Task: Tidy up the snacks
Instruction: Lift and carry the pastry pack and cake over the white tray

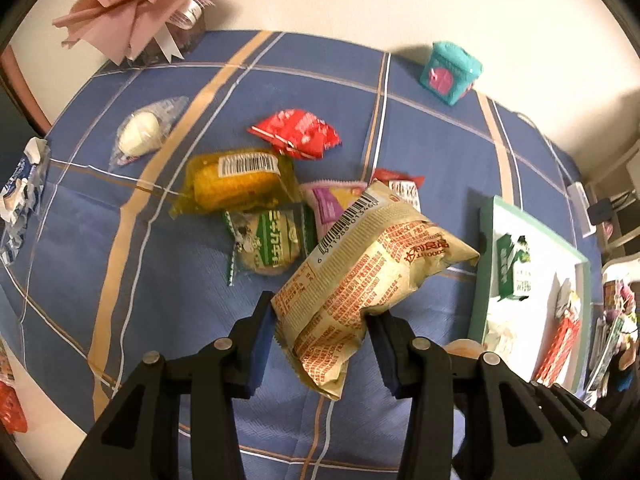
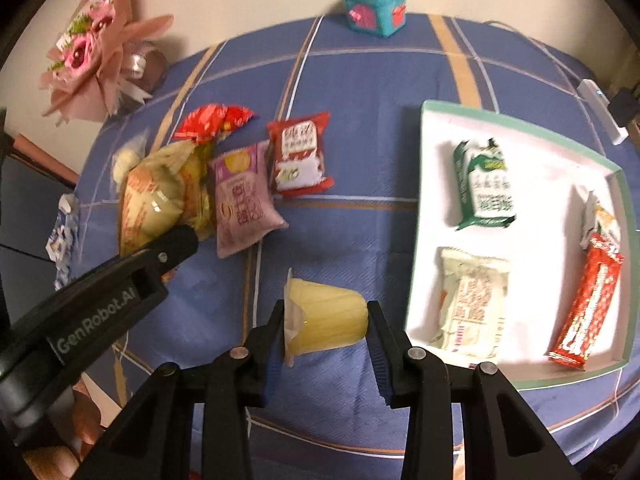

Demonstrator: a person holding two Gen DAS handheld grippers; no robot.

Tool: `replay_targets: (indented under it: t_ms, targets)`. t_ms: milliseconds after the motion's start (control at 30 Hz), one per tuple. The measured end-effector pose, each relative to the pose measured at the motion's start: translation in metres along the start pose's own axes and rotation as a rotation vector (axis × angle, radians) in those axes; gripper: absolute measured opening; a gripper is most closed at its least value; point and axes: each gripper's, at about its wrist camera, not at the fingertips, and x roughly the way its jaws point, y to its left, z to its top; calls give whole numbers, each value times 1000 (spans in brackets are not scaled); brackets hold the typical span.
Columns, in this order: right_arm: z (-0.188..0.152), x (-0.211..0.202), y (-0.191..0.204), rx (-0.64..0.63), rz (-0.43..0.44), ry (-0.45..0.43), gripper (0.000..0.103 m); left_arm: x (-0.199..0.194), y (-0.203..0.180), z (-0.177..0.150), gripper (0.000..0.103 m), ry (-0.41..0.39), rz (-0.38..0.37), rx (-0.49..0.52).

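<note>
Blue checked cloth covers the counter (image 2: 360,216). My left claw (image 1: 320,316) is clamped on a tan snack bag (image 1: 368,276), its long axis slanting up to the right. My right claw (image 2: 326,320) squeezes a yellow jelly cup (image 2: 326,318) lying sideways, lid to the left. More packets lie behind; the green-rimmed tray (image 2: 520,120) holds four snacks.

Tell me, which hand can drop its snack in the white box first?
Probably the right. The right gripper holds the yellow jelly cup just beside the white box. The left gripper holds the tan snack bag farther over, by the snack pile.
</note>
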Motion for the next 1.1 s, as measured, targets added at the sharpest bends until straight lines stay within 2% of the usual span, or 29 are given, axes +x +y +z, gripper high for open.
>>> replay_targets:
  t_ms: [333, 533, 867, 1100]
  targets:
    - [4, -26, -42, 86, -43, -54, 40, -3, -11, -5, 47, -30, -1, -3]
    - [5, -44, -97, 201, -77, -82, 40, -5, -36, -11, 47, -28, -11, 42]
    - [-1, -68, -187, 413, -116, -119, 40, 3, -112, -34, 47, 7, -52, 225]
    - [-8, -78, -218, 484, -117, -132, 40, 10, -172, -59, 48, 23, -75, 389]
